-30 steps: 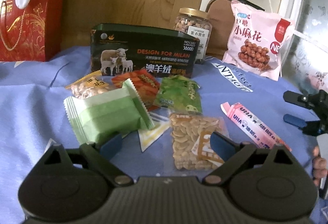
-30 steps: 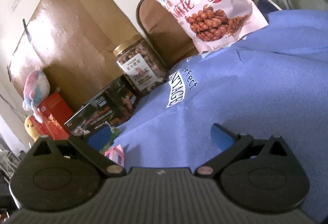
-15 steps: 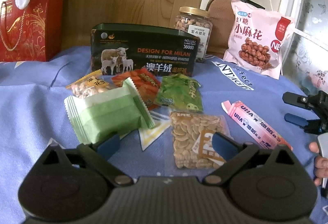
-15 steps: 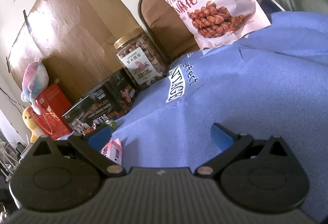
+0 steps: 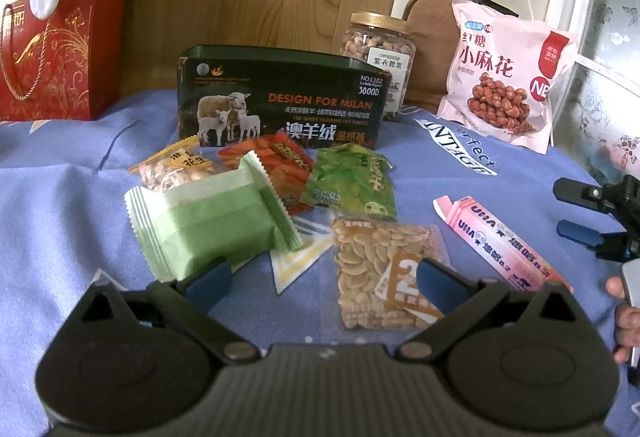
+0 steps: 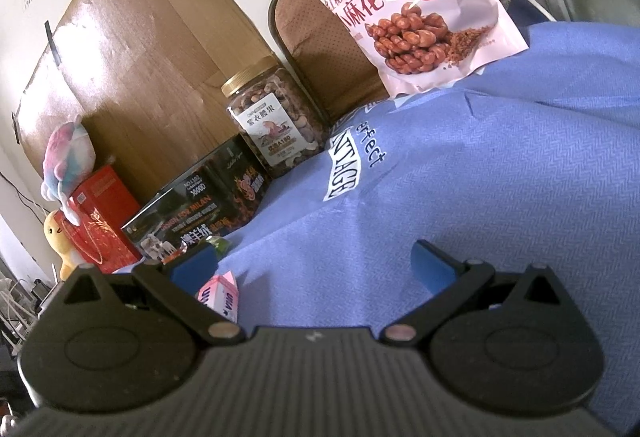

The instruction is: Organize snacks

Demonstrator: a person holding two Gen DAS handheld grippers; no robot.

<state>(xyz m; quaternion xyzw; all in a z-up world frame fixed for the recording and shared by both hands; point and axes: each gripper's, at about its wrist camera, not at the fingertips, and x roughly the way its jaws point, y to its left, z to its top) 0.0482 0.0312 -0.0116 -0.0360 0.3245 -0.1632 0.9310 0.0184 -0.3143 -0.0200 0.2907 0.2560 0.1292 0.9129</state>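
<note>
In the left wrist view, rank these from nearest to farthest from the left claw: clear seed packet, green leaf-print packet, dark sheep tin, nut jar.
From the left claw:
1. Clear seed packet, lying just ahead, partly behind the right finger.
2. Green leaf-print packet, behind it, centre.
3. Dark sheep tin, upright behind the small packets.
4. Nut jar, behind the tin's right end.

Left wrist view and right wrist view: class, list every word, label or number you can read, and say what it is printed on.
"DESIGN FOR MILAN", "NO.L102", "3800D", "澳羊绒": dark tin box.
"红糖 小麻花": pink bag.
"紫衣腰果": nut jar.
"UHA": pink stick pack.
"erfect", "NTAGE": blue cloth.
"花生": peanut packet.
Red gift bag, green packet, orange packet: too blurred.
</note>
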